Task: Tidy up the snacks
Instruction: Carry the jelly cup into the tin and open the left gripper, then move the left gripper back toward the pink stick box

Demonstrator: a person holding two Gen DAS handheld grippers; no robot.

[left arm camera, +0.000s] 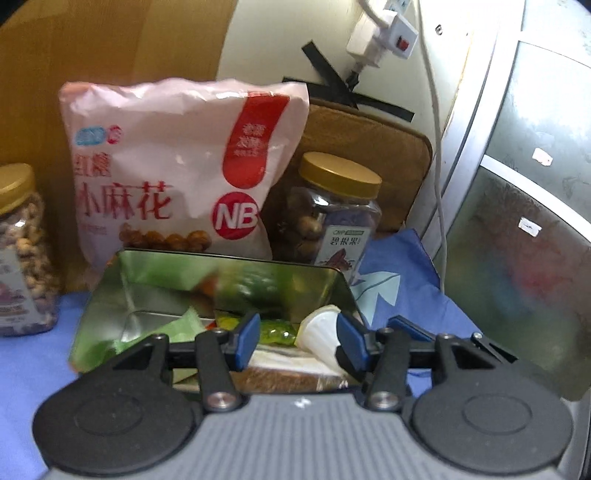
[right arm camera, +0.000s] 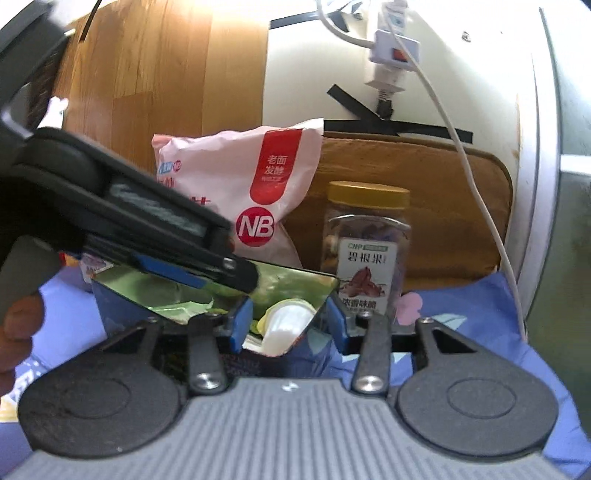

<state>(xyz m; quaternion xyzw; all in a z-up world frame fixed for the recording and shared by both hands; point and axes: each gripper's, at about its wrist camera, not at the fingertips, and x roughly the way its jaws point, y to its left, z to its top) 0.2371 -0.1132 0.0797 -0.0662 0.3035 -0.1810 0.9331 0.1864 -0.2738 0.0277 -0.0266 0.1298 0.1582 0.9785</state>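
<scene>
An open metal tin point(left arm camera: 155, 280) sits on the blue cloth and holds a white jelly cup point(left arm camera: 319, 334), a green candy point(left arm camera: 275, 332) and flat snack packets. My left gripper point(left arm camera: 301, 341) is open above the tin, its right pad beside the cup. In the right wrist view the tin point(right arm camera: 122, 286) and the cup point(right arm camera: 282, 325) lie between the open fingers of my right gripper point(right arm camera: 290, 326). The left gripper point(right arm camera: 155, 236) reaches across from the left over the tin. A pink snack bag point(left arm camera: 177, 166) and a gold-lidded pecan jar point(left arm camera: 332, 218) stand behind.
A second gold-lidded nut jar point(left arm camera: 22, 251) stands at the left. A brown cushion point(right arm camera: 424, 206) leans on the wall behind the pecan jar point(right arm camera: 365, 251). A power strip point(left arm camera: 391, 33) and white cable point(right arm camera: 480, 206) hang at the right, next to a grey window frame point(left arm camera: 476, 110).
</scene>
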